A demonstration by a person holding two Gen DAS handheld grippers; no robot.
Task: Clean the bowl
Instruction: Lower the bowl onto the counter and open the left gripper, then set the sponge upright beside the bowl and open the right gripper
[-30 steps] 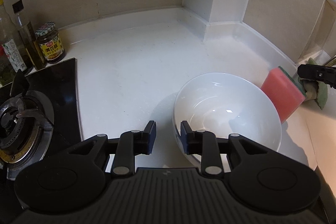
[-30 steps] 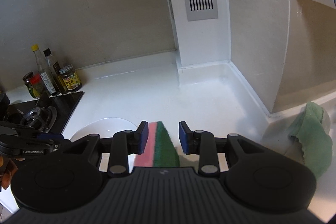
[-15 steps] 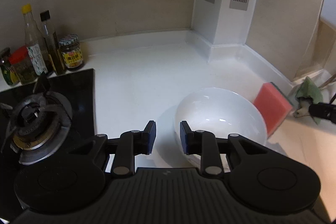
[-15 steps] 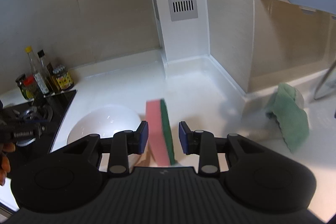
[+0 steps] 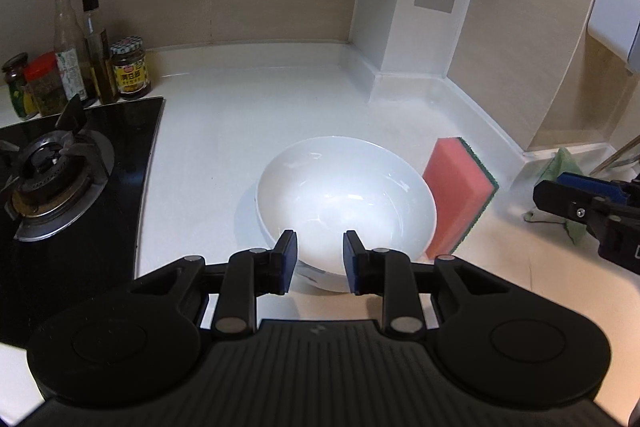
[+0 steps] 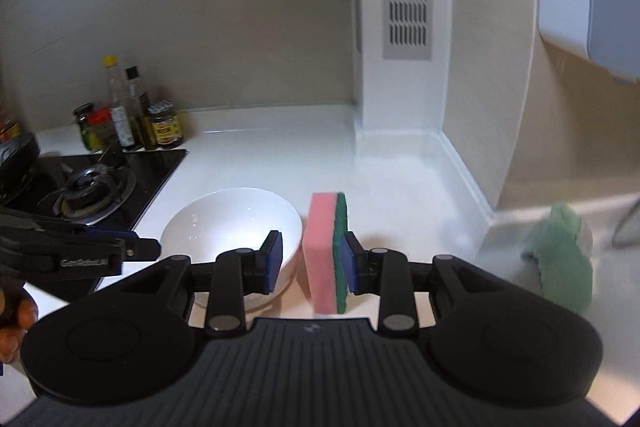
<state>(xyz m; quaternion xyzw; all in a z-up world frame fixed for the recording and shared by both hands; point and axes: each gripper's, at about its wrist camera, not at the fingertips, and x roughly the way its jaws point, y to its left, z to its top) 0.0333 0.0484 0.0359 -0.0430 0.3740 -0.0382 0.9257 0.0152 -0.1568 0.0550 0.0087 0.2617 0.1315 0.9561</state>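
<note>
A white bowl (image 5: 346, 201) sits upright on the white counter (image 5: 240, 123); it also shows in the right wrist view (image 6: 232, 223). A pink sponge with a green scrub side (image 5: 458, 195) stands on edge just right of the bowl, also in the right wrist view (image 6: 326, 251). My left gripper (image 5: 318, 261) is open and empty, just short of the bowl's near rim. My right gripper (image 6: 308, 261) is open; the sponge stands in front of its gap, near the right finger, apart from it.
A black gas hob (image 5: 60, 171) lies left of the bowl. Several bottles and jars (image 5: 80, 67) stand against the back wall. A green cloth (image 6: 560, 255) lies at the right by a raised ledge. A white vented column (image 5: 412, 7) fills the back corner.
Both grippers have pulled back and risen, so more of the counter shows. The sponge, between the right fingers a second ago, now stands free on the counter beside the bowl.
</note>
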